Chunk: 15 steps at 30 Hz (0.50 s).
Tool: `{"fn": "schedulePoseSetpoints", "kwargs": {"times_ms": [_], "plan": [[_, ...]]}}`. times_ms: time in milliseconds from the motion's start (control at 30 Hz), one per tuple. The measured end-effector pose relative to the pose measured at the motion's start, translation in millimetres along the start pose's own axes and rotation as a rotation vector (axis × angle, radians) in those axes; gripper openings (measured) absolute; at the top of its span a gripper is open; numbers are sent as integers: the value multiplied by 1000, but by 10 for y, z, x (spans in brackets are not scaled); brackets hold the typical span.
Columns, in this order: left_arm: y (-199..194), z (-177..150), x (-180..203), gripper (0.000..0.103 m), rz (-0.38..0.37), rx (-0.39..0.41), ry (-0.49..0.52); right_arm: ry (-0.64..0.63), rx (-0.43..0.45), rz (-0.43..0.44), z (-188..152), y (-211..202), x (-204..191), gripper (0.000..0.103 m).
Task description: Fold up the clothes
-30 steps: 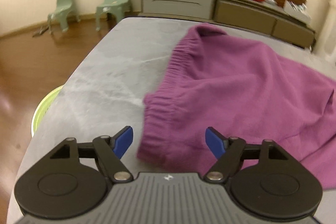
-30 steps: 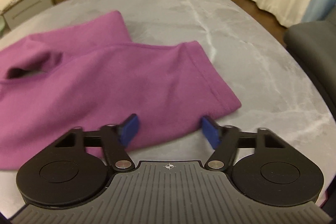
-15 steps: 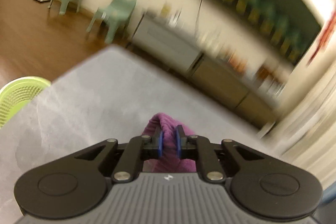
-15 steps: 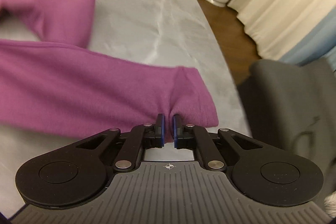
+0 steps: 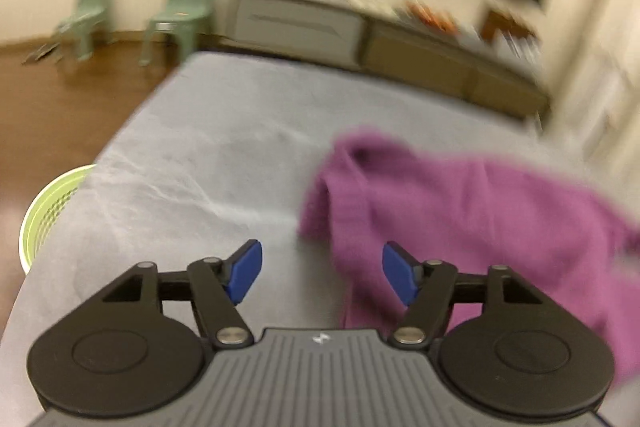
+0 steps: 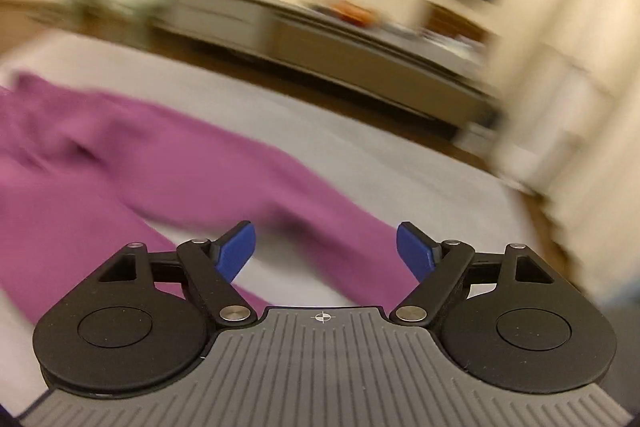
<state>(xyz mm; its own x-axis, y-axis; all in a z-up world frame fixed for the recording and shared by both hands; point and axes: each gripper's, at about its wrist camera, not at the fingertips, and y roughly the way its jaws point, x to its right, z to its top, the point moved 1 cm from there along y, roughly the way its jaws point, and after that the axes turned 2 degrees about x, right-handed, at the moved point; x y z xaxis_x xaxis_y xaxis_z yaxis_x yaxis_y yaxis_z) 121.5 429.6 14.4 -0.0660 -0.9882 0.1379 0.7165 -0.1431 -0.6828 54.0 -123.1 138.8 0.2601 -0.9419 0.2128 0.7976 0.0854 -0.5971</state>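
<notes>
Release stage of one fold in the clothes-folding task, both wrist views. Nearest in the left view, the left gripper [image 5: 322,269] has its blue pads [image 5: 245,273] wide apart and opening; nothing is clamped, though the near edge of the purple trousers [image 5: 480,211] lies on the table [image 5: 208,163] below and between the pads, toward the right-hand one. Nearest in the right view, the right gripper [image 6: 326,251] likewise stands wide and opening, empty, with a trouser leg [image 6: 320,223] passing under the gap between its pads [image 6: 236,253]. Beyond both grippers, the trousers lie spread on the grey marbled table, bunched at the waistband end; motion blur makes it hard to judge how neatly the layers sit. To the table's left, at floor level, a green basket [image 5: 48,215] shows; beyond its far edge stand a long sideboard [image 5: 360,39] and two small green chairs [image 5: 176,15].

Judged next move: both grippers re-approach the garment, choose fresh edges, close on them, and carry one part over the rest, keeping the layers aligned.
</notes>
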Motion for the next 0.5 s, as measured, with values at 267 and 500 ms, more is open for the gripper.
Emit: {"fn": "schedulePoseSetpoints", "kwargs": {"times_ms": [267, 500], "plan": [[348, -360, 341, 55, -31, -75, 238, -30, -28, 414, 1443, 1224, -2158, 90], [210, -418, 339, 24, -94, -14, 237, -281, -127, 372, 1826, 2408, -3821, 95]]}}
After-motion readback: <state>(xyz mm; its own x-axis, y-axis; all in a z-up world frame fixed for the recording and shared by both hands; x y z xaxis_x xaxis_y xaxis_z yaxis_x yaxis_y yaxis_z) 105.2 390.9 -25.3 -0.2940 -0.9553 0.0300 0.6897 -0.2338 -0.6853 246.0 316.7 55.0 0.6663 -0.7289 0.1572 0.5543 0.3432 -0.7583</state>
